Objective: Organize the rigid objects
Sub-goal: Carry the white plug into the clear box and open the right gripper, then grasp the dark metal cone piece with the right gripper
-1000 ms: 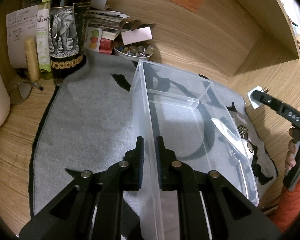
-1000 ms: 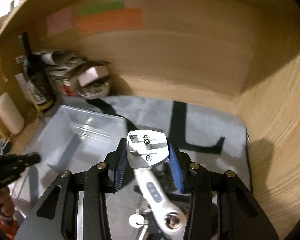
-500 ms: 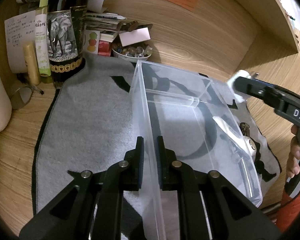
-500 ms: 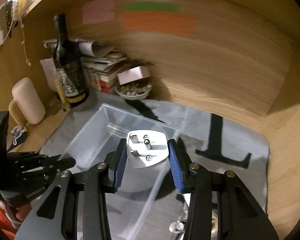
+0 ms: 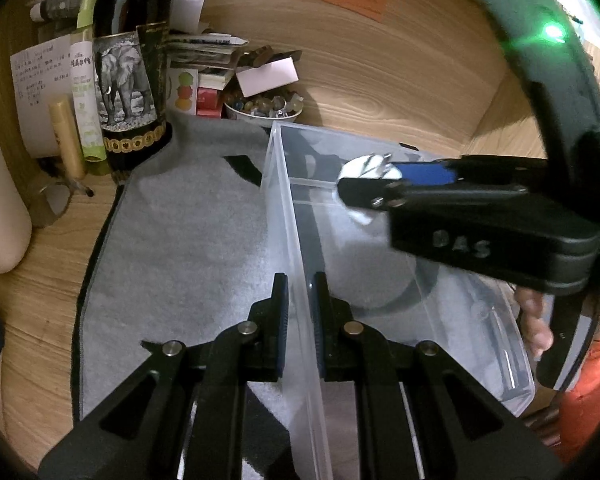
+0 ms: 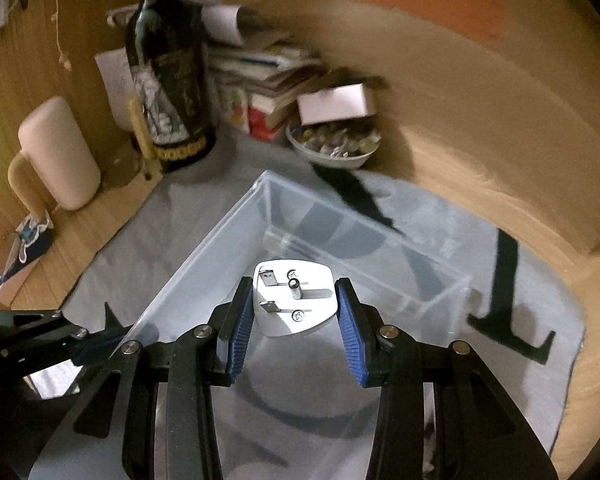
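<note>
The left gripper is closed tightly on the left side wall of a clear plastic bin, one finger outside the wall and one finger inside it. The bin stands on a grey mat with black markings, which lies on a wooden desk. The right gripper holds a white plug adapter between its blue pads, with the metal pins of the adapter turned toward the camera. The adapter is in the air above the open inside of the bin, not touching its floor. In the left wrist view the right gripper comes in from the right side over the bin, and the white adapter shows at its tip; part of a hand and an orange sleeve are seen behind it. At the far corner of the desk stand a dark wine bottle with an elephant label, a stack of books, and a white bowl with small stones. A cream mug stands at the left.
</note>
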{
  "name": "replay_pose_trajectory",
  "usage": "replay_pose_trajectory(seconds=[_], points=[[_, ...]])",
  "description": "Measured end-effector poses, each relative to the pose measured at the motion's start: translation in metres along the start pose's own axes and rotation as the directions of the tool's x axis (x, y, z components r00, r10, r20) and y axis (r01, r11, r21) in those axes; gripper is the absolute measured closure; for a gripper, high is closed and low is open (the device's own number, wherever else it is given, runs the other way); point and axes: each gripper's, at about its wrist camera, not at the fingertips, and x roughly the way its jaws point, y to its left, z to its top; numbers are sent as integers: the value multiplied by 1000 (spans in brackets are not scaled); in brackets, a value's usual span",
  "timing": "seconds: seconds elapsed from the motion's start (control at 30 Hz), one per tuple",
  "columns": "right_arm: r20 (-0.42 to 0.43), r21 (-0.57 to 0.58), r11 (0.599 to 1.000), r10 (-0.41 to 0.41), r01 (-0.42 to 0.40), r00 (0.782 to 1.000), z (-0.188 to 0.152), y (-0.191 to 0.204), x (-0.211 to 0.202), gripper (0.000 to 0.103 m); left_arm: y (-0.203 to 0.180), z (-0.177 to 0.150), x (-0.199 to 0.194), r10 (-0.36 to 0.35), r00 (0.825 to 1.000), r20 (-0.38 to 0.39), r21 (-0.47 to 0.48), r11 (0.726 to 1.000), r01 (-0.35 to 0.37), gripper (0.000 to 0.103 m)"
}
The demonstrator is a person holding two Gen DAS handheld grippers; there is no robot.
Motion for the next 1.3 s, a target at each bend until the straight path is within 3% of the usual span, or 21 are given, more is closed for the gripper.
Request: replay_pose_trajectory(seconds=[0.13,0.37,0.6,0.77,1.0,1.3], points=[[-36,10,1000,27,-27,999,0,4,8,66,-1,0,0,5,1000,-4,6,1000,-5,91],[-33,-5,1000,-3,3,999,2,6,11,65,-3,2,2,21,1000,-9,15,1000,-21,91],[24,-21,999,-33,33,999,0,0,-9,44,-7,3,5,39,999,-16,25,999,-39,91],[96,4,998,-62,62,993,-9,-16,-41,37,-9,4,5,51,999,-19,34,998,-50,91],[158,114,977,-198,181,967,-38,-65,-90,36,-12,5,3,68,998,-10,33,997,-68,92],[88,362,877,-371,317,925,-98,-153,-121,36,-15,4,2,85,996,-22,35,996,-84,92]])
